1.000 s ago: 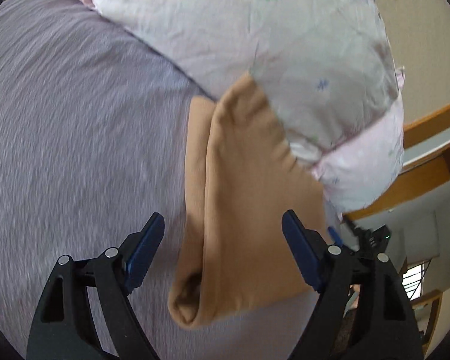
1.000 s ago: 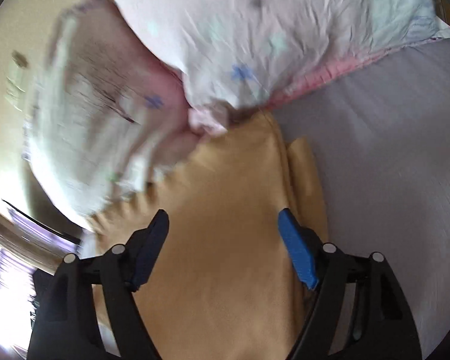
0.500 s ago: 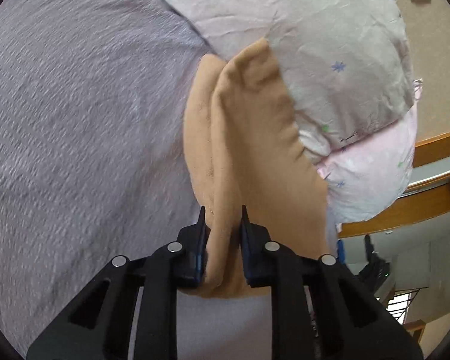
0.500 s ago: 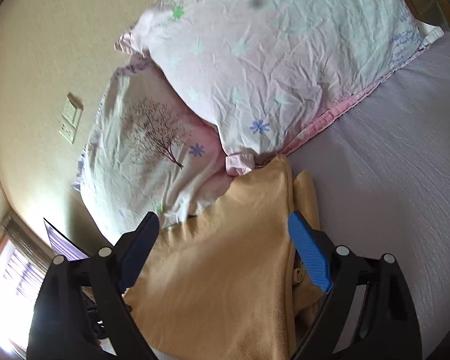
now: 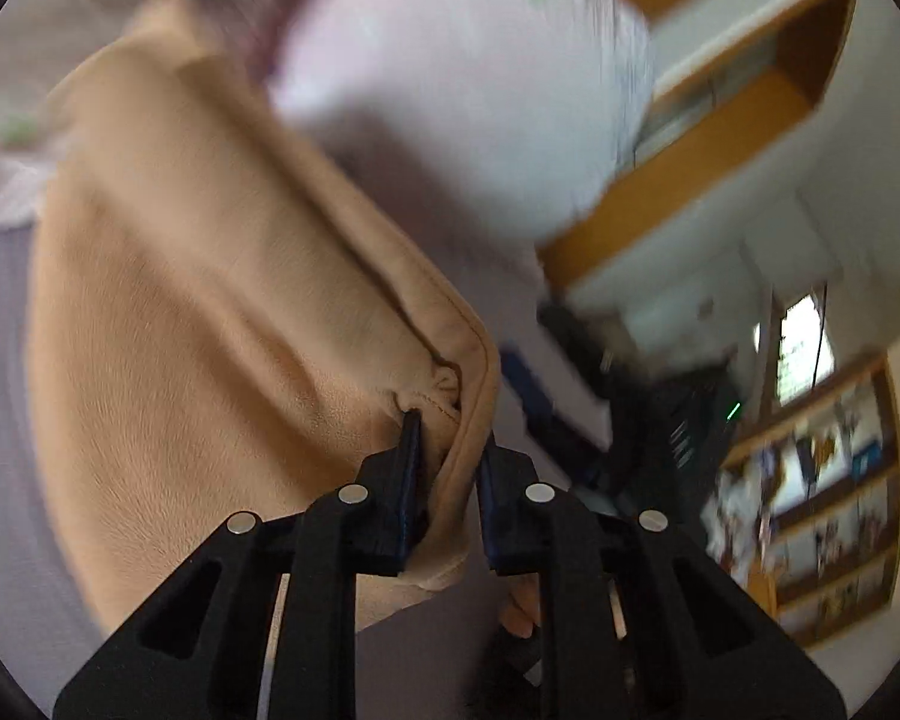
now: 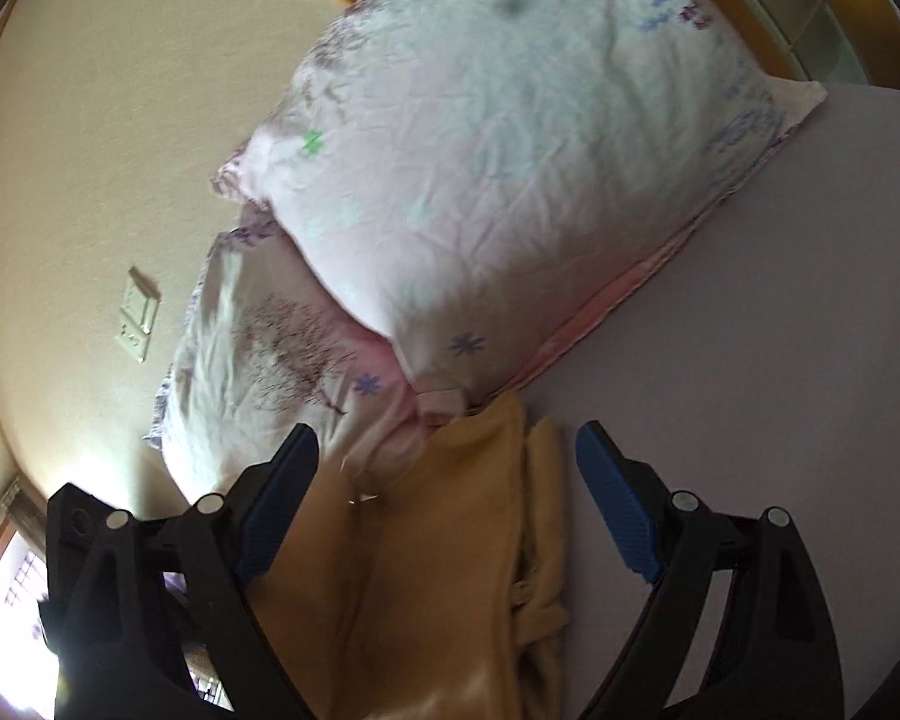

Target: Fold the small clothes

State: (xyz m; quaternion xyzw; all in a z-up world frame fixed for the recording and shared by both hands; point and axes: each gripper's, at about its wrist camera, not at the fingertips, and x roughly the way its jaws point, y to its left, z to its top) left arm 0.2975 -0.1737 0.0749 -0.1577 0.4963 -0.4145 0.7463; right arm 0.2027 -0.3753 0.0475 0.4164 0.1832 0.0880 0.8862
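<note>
A tan fleece garment [image 5: 222, 324] lies partly folded on the lilac bed sheet. My left gripper [image 5: 447, 426] is shut on its near corner, which is bunched between the blue pads and lifted off the sheet. In the right wrist view the same garment [image 6: 444, 546] lies between and below the fingers of my right gripper [image 6: 447, 456], which is wide open and holds nothing. The right gripper [image 5: 576, 414] shows blurred in the left wrist view, to the right of the garment.
Two floral pillows [image 6: 510, 180] lie against the wall just beyond the garment. The lilac sheet [image 6: 780, 330] stretches to the right. A wooden bed frame [image 5: 690, 138] and bookshelves [image 5: 828, 480] are on the left view's right side.
My left gripper closed on the garment's corner, then lifted it and swung it right towards the bed's edge. My right gripper drew back from the cloth and stayed open.
</note>
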